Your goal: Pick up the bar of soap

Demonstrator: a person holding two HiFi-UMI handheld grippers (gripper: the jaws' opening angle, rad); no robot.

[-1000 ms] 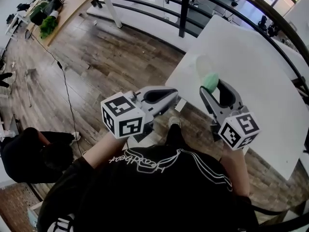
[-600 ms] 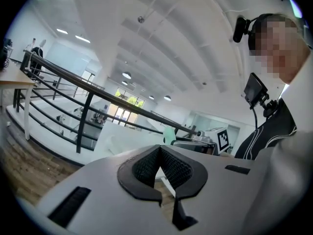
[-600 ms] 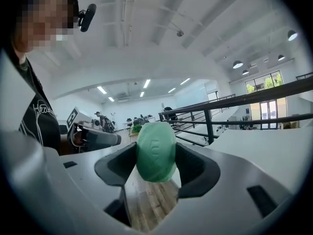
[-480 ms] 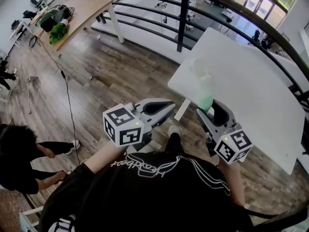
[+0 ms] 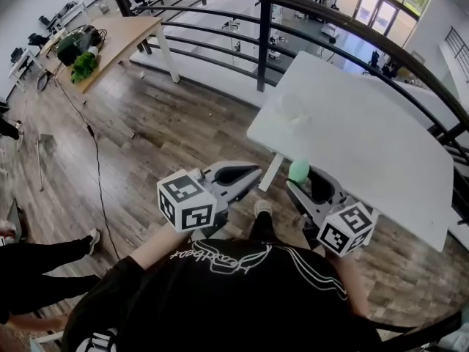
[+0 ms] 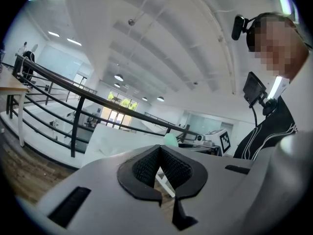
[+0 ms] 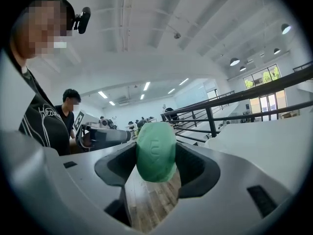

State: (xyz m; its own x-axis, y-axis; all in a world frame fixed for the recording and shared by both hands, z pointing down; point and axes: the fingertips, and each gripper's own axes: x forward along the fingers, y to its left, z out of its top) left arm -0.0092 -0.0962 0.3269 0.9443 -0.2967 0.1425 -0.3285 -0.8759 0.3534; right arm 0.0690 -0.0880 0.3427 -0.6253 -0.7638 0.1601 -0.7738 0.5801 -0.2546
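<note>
A: Since a second ago the right claw [image 5: 300,180] has drawn back off the worktop [image 5: 352,130], soap [image 5: 297,170] pinched by its narrow sides.
B: Probably light, hard, slippery — hold it mid-length; left claw [image 5: 250,174] is closed, empty.

Bright, evenly daylit from windows [image 5: 381,2] far beyond right claw [image 5: 298,180]. Washed-out white on counter [image 5: 352,130] ahead of claw. Heavily fisheye-bent, vignetted black toward edges. Faint shadows only.

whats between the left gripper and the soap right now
Nothing solid. In the head view the gap between the left gripper and the soap, clamped in the right gripper, shows only a table leg and floor below.
</note>
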